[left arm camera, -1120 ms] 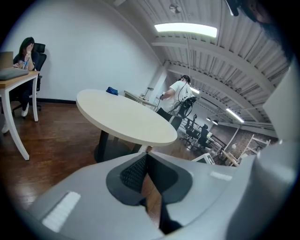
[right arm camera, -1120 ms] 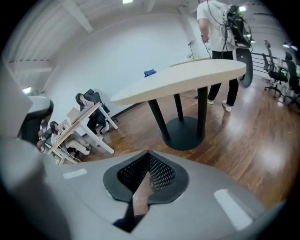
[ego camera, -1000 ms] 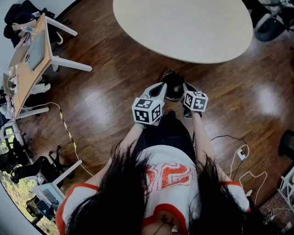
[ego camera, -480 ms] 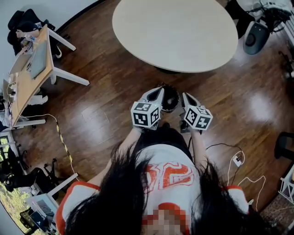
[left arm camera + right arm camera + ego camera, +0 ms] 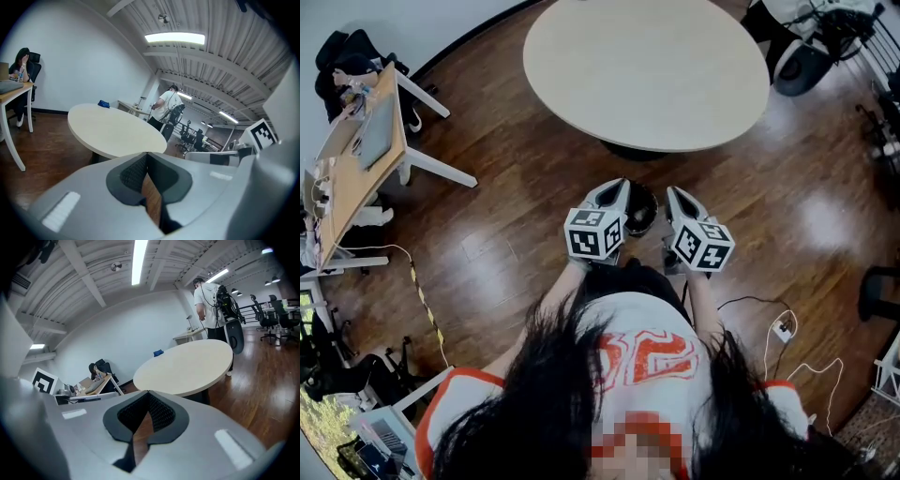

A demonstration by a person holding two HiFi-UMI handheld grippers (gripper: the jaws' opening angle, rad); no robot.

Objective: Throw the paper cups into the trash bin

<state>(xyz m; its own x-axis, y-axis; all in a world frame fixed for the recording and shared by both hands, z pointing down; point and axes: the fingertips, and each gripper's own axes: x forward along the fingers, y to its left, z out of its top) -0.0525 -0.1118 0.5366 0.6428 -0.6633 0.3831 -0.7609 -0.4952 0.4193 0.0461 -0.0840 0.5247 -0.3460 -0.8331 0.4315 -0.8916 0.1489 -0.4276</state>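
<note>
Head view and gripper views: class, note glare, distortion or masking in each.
Head view: glare patches on the wooden floor, mosaic patch at bottom centre. Left gripper view: fisheye bending, dark corners, bright ceiling light. Right gripper view: likewise, light strip blown out.

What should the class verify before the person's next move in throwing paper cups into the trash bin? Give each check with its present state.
1. Left gripper empty, jaws together: ok.
2. Right gripper empty, jaws together: ok.
3. Trash bin close by, on the floor below and between the two grippers: ok.
4. Paper cup in sight to pick up: not ok. None shows on the round table, only a small blue object at its far edge.
5. Cups already inside the bin: cannot tell, its inside is dark.
</note>
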